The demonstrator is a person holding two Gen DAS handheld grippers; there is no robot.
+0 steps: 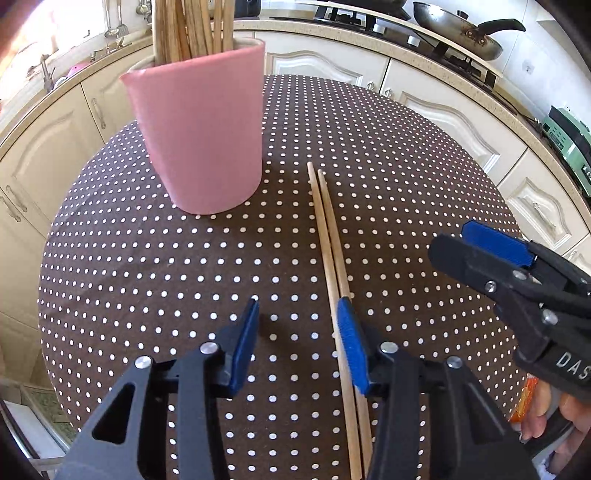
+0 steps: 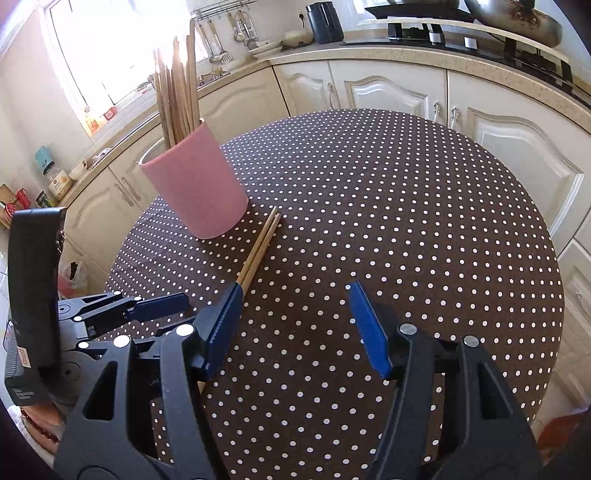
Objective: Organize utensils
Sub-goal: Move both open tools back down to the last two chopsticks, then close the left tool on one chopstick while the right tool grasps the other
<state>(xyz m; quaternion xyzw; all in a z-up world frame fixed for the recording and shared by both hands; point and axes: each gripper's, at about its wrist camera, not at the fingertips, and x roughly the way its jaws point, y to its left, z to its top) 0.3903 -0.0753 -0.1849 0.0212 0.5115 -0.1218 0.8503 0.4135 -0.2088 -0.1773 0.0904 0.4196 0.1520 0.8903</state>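
Chopsticks (image 1: 327, 236), two loose ones, are lying side by side on the dotted tabletop (image 1: 147, 266), just right of the pink holder (image 1: 207, 140), and the pick-up step is judged to be in hand. The left tool (image 1: 299, 339) is being held low over the pair with its blue pads apart; the right-hand pad is seen against the sticks' outer edge, the other pad well off to the left, so nothing is being clamped. Whether that pad is actually touching the wood cannot be told. The right tool (image 2: 295, 321) is being held just beside it, pads also apart and empty, its left pad near the same pair in its own view.

For the next move, the left tool is probably being asked to shift right until both sticks are lying between the pads, then to be closed on them together, lifted, tipped upright and dropped in the holder.

Many wooden sticks (image 2: 177, 92) are already standing in that holder, so the opening is being crowded and a free gap is needed. The two tools are also being kept close together, and a knock between them is a risk. Cabinets (image 1: 443, 110) and a wok (image 1: 458, 33) are well clear behind.
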